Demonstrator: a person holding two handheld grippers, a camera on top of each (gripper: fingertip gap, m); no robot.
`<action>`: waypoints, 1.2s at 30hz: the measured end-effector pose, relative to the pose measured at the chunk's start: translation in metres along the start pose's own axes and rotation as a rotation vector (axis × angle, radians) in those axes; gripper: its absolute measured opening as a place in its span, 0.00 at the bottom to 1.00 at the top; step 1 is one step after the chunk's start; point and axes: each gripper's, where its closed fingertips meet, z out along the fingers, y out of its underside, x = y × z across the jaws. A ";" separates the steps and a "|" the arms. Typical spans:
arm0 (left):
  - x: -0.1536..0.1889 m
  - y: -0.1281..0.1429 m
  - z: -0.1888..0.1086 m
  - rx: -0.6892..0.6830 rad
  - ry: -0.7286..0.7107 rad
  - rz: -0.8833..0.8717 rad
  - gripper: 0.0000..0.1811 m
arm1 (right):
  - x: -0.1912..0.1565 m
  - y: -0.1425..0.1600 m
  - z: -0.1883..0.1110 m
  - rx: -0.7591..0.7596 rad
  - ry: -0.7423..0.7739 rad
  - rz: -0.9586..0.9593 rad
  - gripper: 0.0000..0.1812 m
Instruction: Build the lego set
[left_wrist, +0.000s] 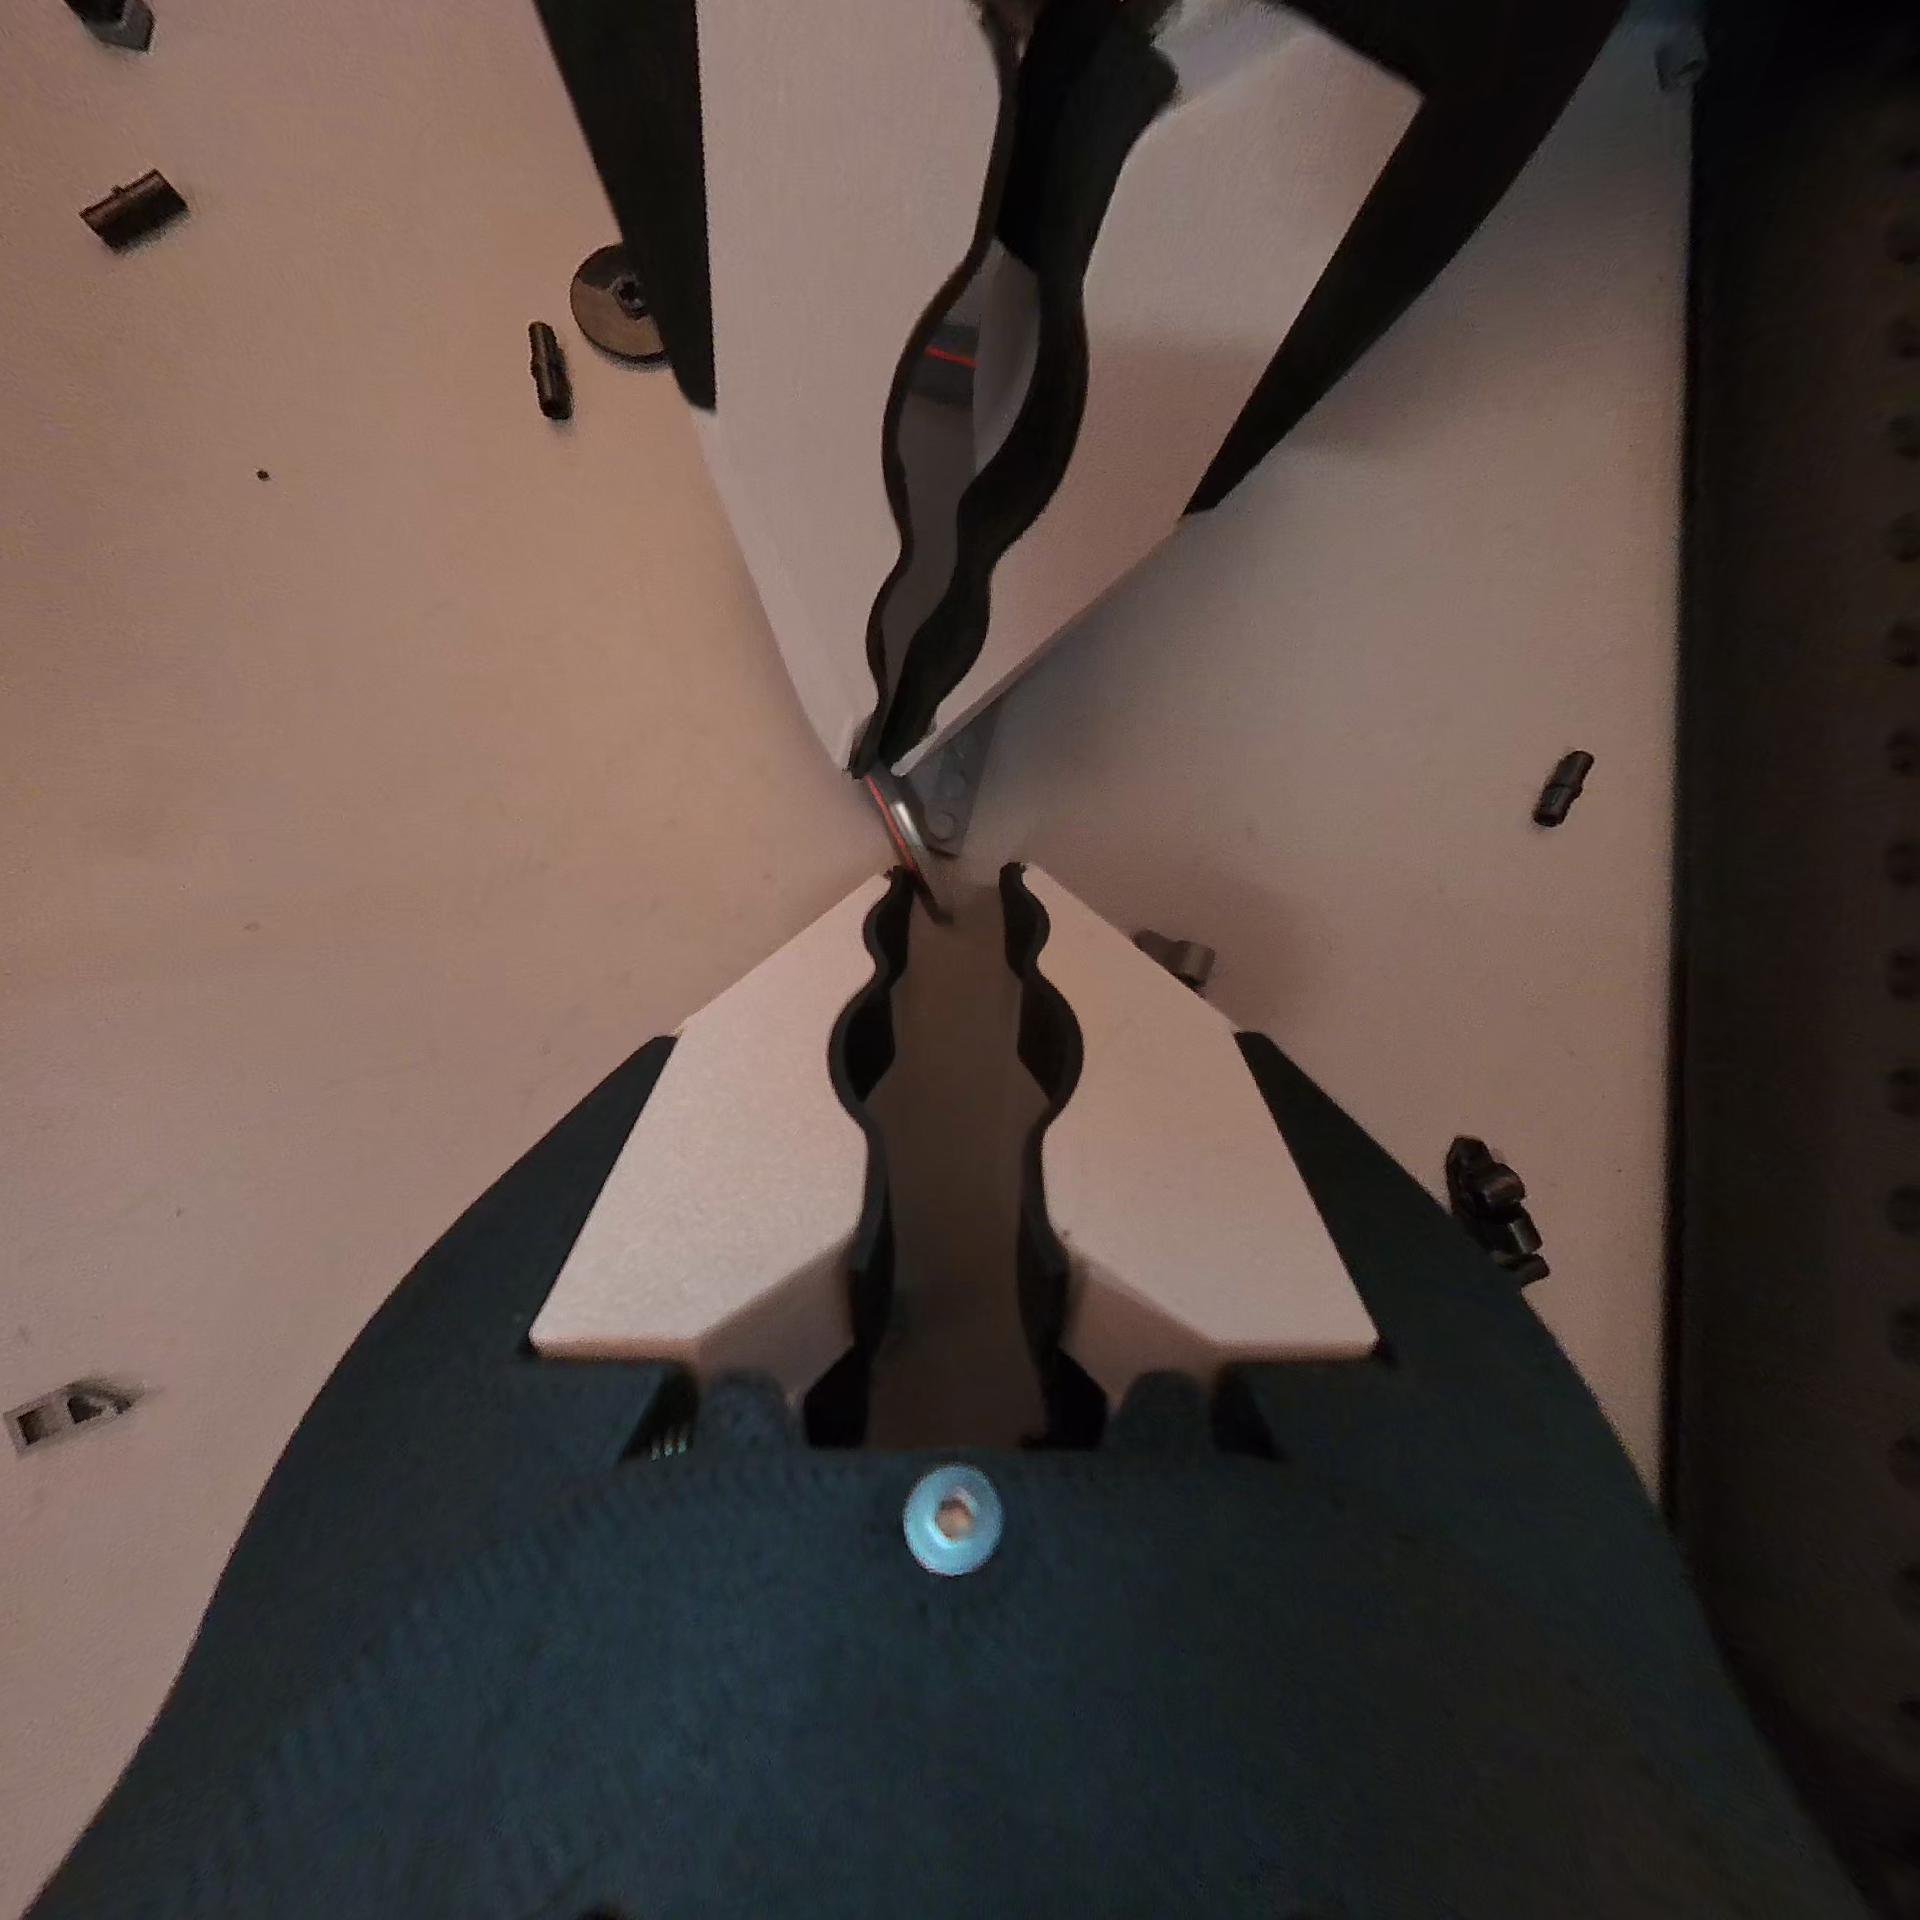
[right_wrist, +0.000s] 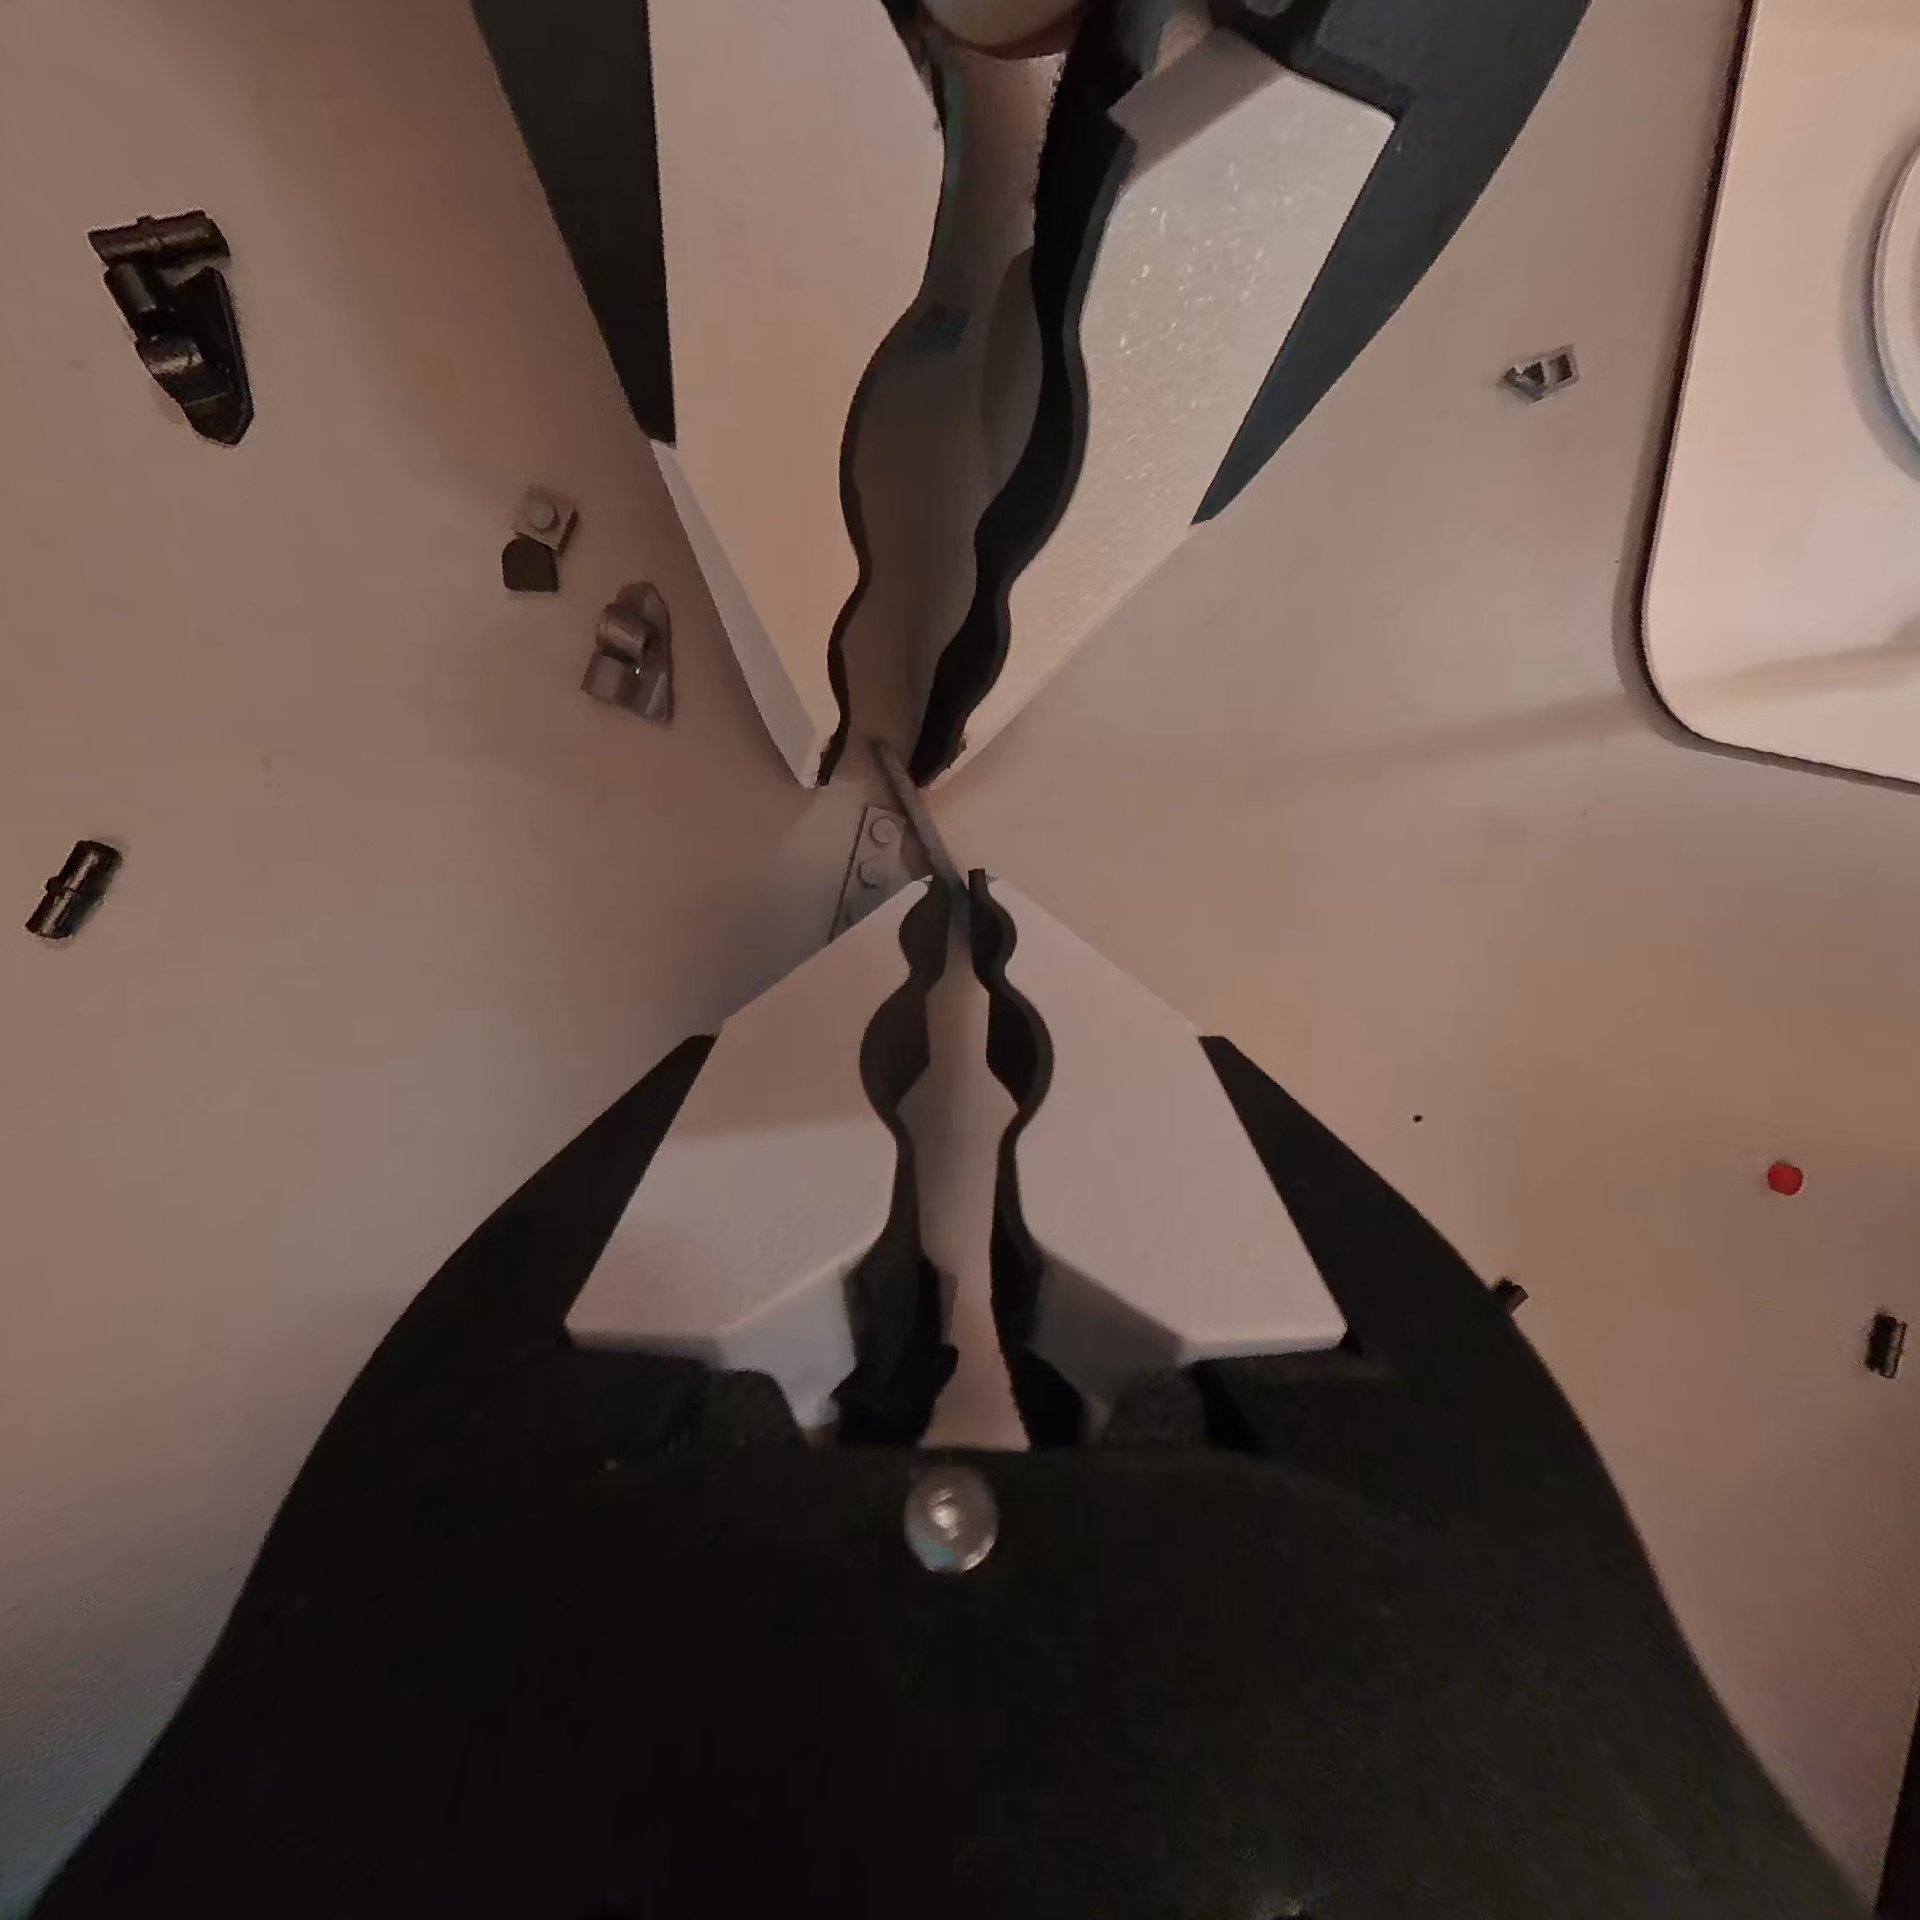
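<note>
Above the pale tabletop (left_wrist: 364, 727), the two tools meet tip to tip. The left tool (left_wrist: 954, 883), with white wedge-shaped fingers lined by wavy black pads, points forward with its fingers clearly parted and nothing clamped between them; only its left fingertip (left_wrist: 891, 883) sits right at the lower edge of the piece. The right tool (right_wrist: 951, 881) comes in from the opposite side, its fingers drawn nearly together and pinching the thin edge of a small grey lego assembly (right_wrist: 888, 836).

From the left wrist view, that grey lego assembly (left_wrist: 935, 805) hangs just beyond the right tool's (left_wrist: 894, 758) tips, held off the tabletop between both tools. It shows a flat studded grey plate joined to a rounded grey part with a thin red line along its rim. From the right wrist view the plate appears tilted, two studs visible, with a slim edge running into the grip.

Loose dark lego pieces lie scattered around: a round grey disc (left_wrist: 615, 307), a short black pin (left_wrist: 548, 369), a large black hinged part (right_wrist: 177, 322) and a small red stud (right_wrist: 1784, 1178).
</note>
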 end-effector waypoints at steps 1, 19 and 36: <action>0.000 0.000 0.000 0.000 -0.002 0.001 0.09 | 0.001 0.000 -0.001 0.003 0.004 0.000 0.01; -0.003 -0.004 -0.002 0.049 0.017 -0.027 0.08 | 0.000 0.001 -0.016 0.013 0.017 -0.020 0.02; 0.014 -0.013 0.004 0.036 -0.023 0.214 0.14 | -0.019 0.015 -0.015 -0.029 -0.121 0.032 0.05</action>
